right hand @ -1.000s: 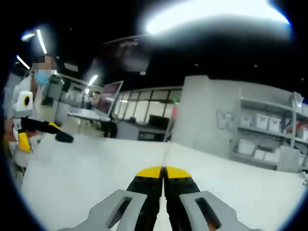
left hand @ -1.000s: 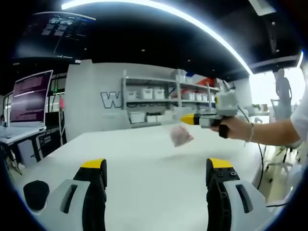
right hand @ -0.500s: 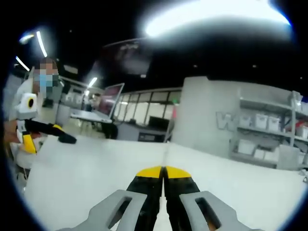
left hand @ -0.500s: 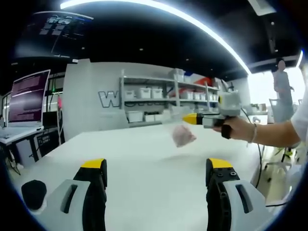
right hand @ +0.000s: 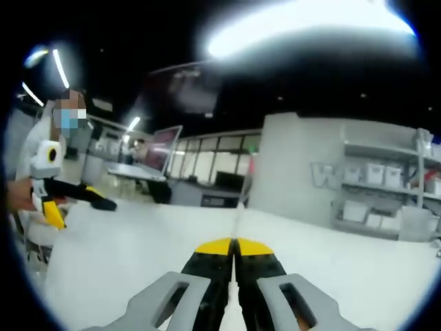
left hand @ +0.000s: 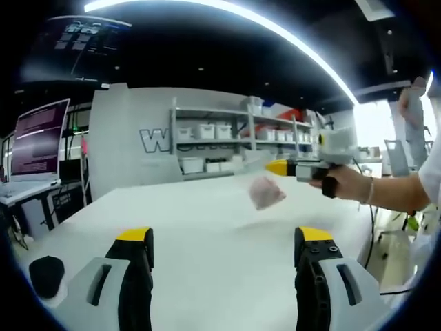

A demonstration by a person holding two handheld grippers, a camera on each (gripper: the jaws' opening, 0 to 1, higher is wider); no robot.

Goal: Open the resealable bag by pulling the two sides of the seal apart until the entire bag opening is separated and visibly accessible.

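The left gripper [left hand: 219, 241] has its two yellow-tipped jaws spread wide, rising from the bottom of the left gripper view with bare white table [left hand: 207, 227] between them and nothing in their grasp. The right gripper [right hand: 234, 249] has its jaws pressed together, yellow tips meeting along a thin seam in the right gripper view; a pale, thin edge runs up from that seam, but whether it is the bag's film cannot be told there. In the left gripper view the same right gripper [left hand: 279, 167] comes in from the right, held in a hand [left hand: 342, 185] with a bracelet at the wrist, its yellow tip pointing left. The bag [left hand: 264, 192] hangs just below and beside that tip, a small clear pouch with pinkish contents, lifted above the table and casting a faint shadow on it; it appears to be pinched at its top edge by the closed tip, though the contact point is blurred. The left gripper is well apart from the bag. In the right gripper view the left gripper [right hand: 103, 204] shows at the far left, over the table edge. Behind the table stand shelves [left hand: 227, 148] with white bins, and a monitor [left hand: 38, 139] glows at the left; a dark round object [left hand: 48, 276] lies on the table near the left jaw.
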